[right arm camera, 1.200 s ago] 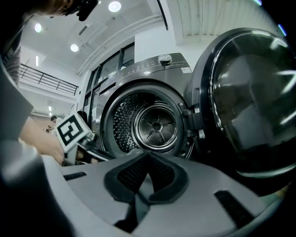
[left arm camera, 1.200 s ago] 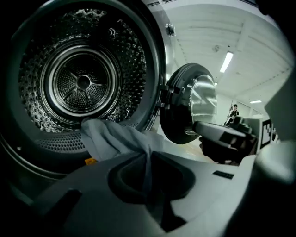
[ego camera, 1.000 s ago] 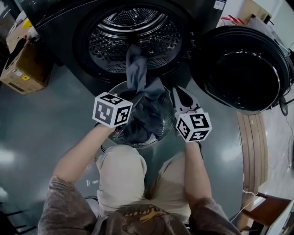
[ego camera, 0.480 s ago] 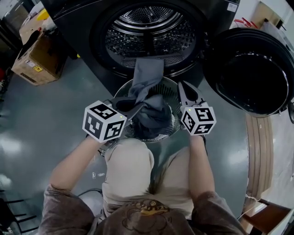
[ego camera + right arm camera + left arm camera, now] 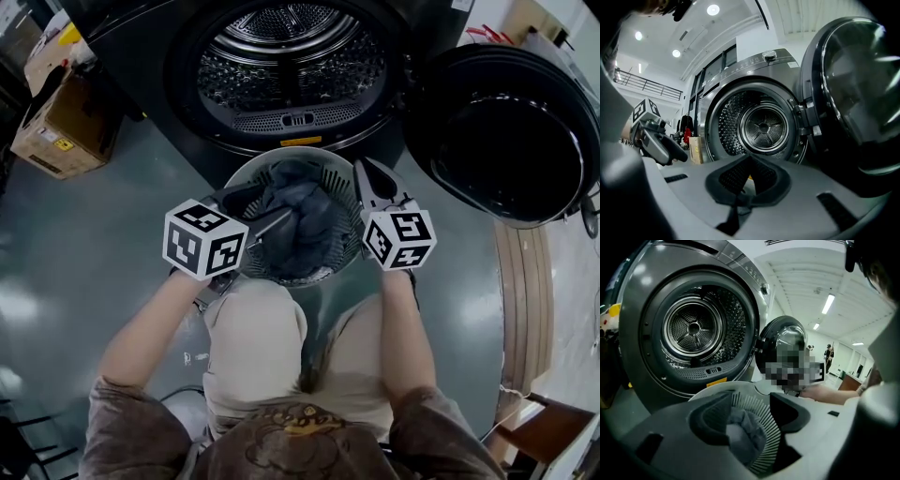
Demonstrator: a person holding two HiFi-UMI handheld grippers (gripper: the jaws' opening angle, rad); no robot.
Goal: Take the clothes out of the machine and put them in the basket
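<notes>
My left gripper (image 5: 277, 208) hangs over the near-left side of the basket (image 5: 309, 153), tilted down into it; its jaws have just been opening and now stand about half apart, with no pad pressing on cloth. In the left gripper view the gap between the jaws of this gripper (image 5: 745, 416) shows the grey clothes (image 5: 743, 432) lying below, against the basket's slatted wall (image 5: 765, 414). My right gripper (image 5: 367, 171) is held level just beside the basket's right rim, pointing at the machine; in the right gripper view the dark pads of that gripper (image 5: 749, 169) meet, with nothing held between them.

The clothes (image 5: 305, 220) sit heaped in the round basket, a dark grey bundle filling most of it; the basket stands on the grey floor (image 5: 112, 244) between my knees and the machine (image 5: 291, 56). The drum mouth is open just beyond the basket; I see no cloth in the part of the drum that shows. The round door (image 5: 502, 131) is swung wide to the right; a cardboard box (image 5: 61, 122) stands on the floor at the left, beside the machine.
</notes>
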